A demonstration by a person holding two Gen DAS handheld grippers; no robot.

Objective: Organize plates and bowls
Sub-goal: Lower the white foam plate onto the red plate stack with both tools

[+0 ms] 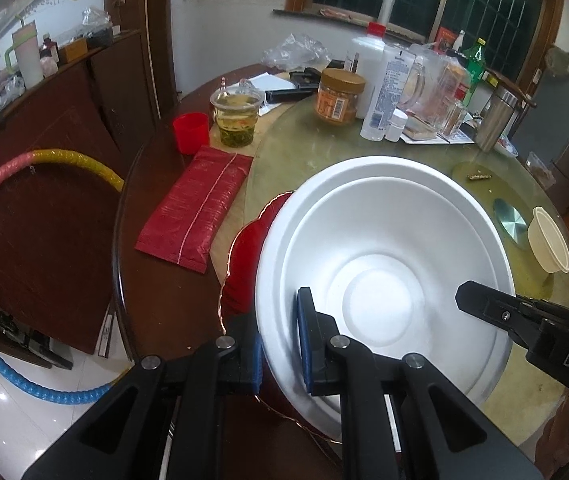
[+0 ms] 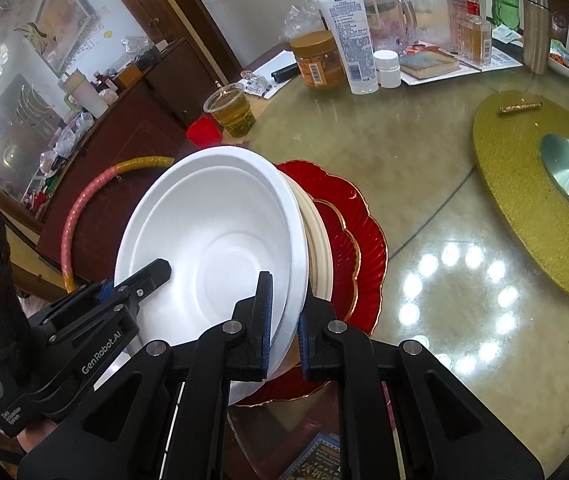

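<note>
Left wrist view first: your left gripper (image 1: 278, 346) is pinched tight on the near left rim of the white bowl (image 1: 380, 264), one blue pad inside the rim and one outside. Your right gripper (image 2: 284, 330) clamps the same rim further round, pads closed on it. The bowl is tilted, above the red plate (image 2: 368, 232) with the gold scalloped edge; a cream plate (image 2: 318, 240) is between the two in the right wrist view.

Going left to right for room: the counter (image 1: 152, 240) edge curves just left of the red plate, with a red packet (image 1: 194, 208) lying flat near it and a striped hoop (image 1: 16, 168) leaning beyond the edge. To the right of the stack the glass turntable (image 2: 416, 168) is bare out to the gold mat (image 2: 524, 236) with its metal disc (image 2: 568, 172). A cream bowl (image 1: 548, 240) is on its side at the far right, well apart from the stack.

Containers along the back: a red cup (image 1: 190, 132); a clear plastic cup (image 1: 236, 120) holding yellow liquid with green leaves; an orange-labelled jar (image 1: 338, 96) with a gold lid; a white tube (image 2: 348, 40); a small white bottle (image 2: 387, 68); a glass mug (image 2: 394, 16); a steel flask (image 2: 536, 32).

Writing: the tube reads "Vaseline"; your left gripper carries "GenRobot.AI"; the right one shows "DAS".
</note>
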